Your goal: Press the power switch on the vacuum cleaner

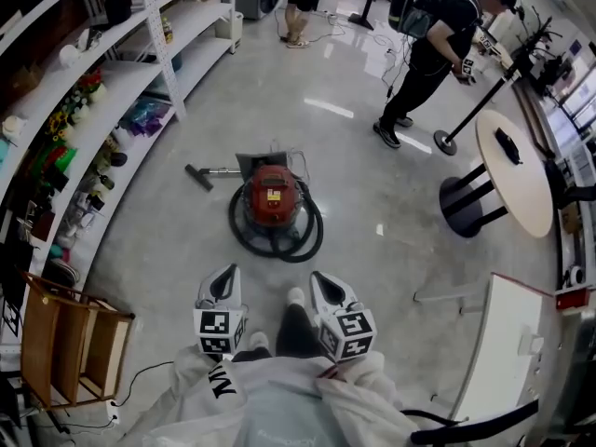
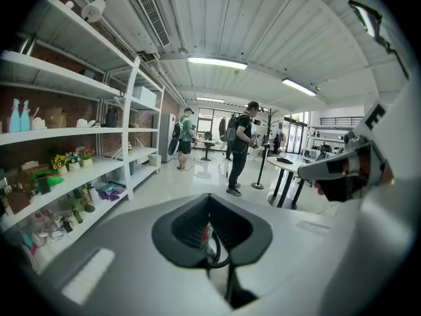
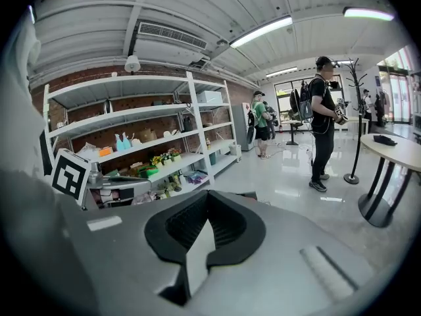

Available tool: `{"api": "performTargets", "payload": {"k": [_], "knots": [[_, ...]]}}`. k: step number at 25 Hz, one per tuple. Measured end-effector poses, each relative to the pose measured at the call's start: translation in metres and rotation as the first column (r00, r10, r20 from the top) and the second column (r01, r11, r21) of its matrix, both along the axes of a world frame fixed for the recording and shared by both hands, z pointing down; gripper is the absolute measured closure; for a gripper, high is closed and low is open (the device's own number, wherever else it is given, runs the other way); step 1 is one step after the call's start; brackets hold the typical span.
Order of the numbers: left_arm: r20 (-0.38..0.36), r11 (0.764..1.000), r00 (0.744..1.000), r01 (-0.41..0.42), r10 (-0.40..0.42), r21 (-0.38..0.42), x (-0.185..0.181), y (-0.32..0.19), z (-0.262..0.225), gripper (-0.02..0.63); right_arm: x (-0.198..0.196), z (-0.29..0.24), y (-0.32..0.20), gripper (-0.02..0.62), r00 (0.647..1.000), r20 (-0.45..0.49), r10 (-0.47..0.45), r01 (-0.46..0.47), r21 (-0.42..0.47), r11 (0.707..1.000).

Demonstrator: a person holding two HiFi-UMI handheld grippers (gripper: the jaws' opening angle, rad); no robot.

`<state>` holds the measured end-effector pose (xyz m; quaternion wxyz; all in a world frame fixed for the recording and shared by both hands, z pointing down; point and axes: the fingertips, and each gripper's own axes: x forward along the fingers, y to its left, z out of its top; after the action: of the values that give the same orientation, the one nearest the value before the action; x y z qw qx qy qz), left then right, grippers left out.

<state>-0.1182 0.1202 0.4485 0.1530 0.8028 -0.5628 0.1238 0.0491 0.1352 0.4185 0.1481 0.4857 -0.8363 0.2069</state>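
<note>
A red vacuum cleaner (image 1: 273, 198) stands on the grey floor ahead of me, with its black hose (image 1: 312, 240) coiled round it and a yellow label on its top. My left gripper (image 1: 223, 285) and right gripper (image 1: 326, 289) are held side by side in front of my body, well short of the vacuum, both pointing toward it. Both have their jaws together and hold nothing. In the left gripper view, a sliver of the red vacuum cleaner (image 2: 206, 234) shows through the narrow slit of that gripper (image 2: 210, 245). The right gripper (image 3: 197, 255) shows only floor in its slit.
White shelving (image 1: 112, 91) with bottles and flowers runs along the left. A wooden rack (image 1: 74, 343) stands at the near left. The vacuum's floor nozzle (image 1: 197, 175) lies left of it. A round table (image 1: 512, 170), a stanchion (image 1: 447, 142) and a person (image 1: 438, 45) are at the far right.
</note>
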Motion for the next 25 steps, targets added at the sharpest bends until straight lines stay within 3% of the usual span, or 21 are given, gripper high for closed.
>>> {"api": "performTargets", "payload": {"k": [25], "knots": [[0.067,0.997,0.995,0.08,-0.079,-0.004,0.01,-0.089,-0.016,0.606,0.014,0.005,-0.109,0.595,0.996,0.064,-0.067,0.068,-0.016,0.998]]}}
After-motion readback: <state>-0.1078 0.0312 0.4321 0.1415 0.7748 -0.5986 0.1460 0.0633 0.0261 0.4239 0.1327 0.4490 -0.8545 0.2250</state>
